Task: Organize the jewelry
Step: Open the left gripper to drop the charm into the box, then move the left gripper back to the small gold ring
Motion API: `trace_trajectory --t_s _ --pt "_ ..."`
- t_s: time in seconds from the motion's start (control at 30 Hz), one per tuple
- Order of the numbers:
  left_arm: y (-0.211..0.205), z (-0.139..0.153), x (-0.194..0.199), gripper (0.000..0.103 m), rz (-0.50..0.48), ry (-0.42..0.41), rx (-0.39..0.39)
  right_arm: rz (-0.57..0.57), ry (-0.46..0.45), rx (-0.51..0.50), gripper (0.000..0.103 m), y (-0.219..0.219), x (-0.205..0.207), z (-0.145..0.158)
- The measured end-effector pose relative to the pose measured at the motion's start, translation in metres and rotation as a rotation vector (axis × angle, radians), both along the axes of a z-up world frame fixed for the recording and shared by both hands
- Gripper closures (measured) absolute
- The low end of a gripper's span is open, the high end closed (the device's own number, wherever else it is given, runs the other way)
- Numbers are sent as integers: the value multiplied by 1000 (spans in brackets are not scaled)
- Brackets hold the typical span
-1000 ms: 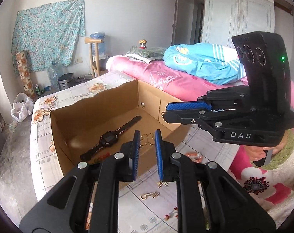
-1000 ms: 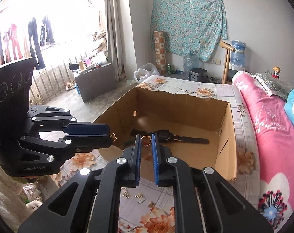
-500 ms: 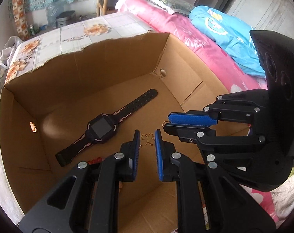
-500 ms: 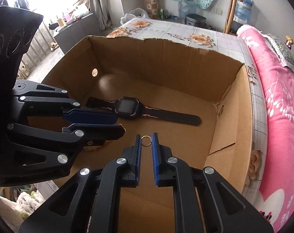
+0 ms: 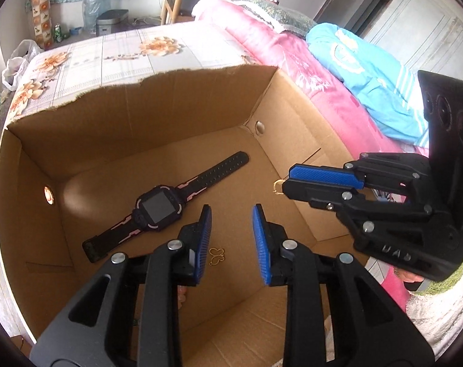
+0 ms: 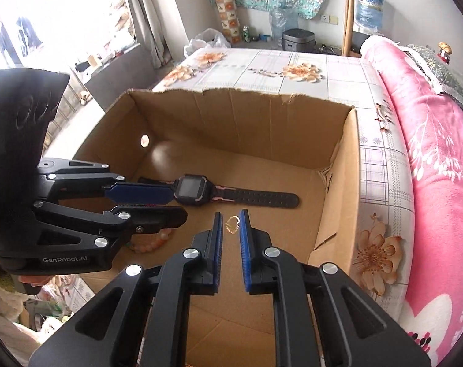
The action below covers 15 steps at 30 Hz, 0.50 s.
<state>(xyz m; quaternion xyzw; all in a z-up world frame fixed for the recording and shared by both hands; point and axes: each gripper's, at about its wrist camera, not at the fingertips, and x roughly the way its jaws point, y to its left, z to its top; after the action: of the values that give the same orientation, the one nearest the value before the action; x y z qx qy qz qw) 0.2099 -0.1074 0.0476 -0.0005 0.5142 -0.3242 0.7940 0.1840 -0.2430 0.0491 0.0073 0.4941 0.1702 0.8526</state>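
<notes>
Left gripper (image 5: 231,241) jaws now apart, butterfly charm (image 5: 216,256) dropped onto box floor (image 5: 109,183)

Left tongs (image 5: 231,214) spread wide, empty; right tongs (image 6: 230,220) at its 3 o'clock, narrow gap, pointing toward 9

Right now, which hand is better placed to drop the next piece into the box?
Right. The right gripper grips the gold ring over the cardboard box; the left gripper is open and empty, the butterfly charm lying below it.
</notes>
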Motion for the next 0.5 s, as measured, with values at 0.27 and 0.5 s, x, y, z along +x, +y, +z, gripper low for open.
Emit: trace_trajectory --t_s 0.27,0.5 --pt "9 18 -11 74 10 -67 -21 -48 12 106 70 -15 1 7" --pt "41 46 -53 74 -7 -200 -78 -78 -111 176 70 -25 -36 37"
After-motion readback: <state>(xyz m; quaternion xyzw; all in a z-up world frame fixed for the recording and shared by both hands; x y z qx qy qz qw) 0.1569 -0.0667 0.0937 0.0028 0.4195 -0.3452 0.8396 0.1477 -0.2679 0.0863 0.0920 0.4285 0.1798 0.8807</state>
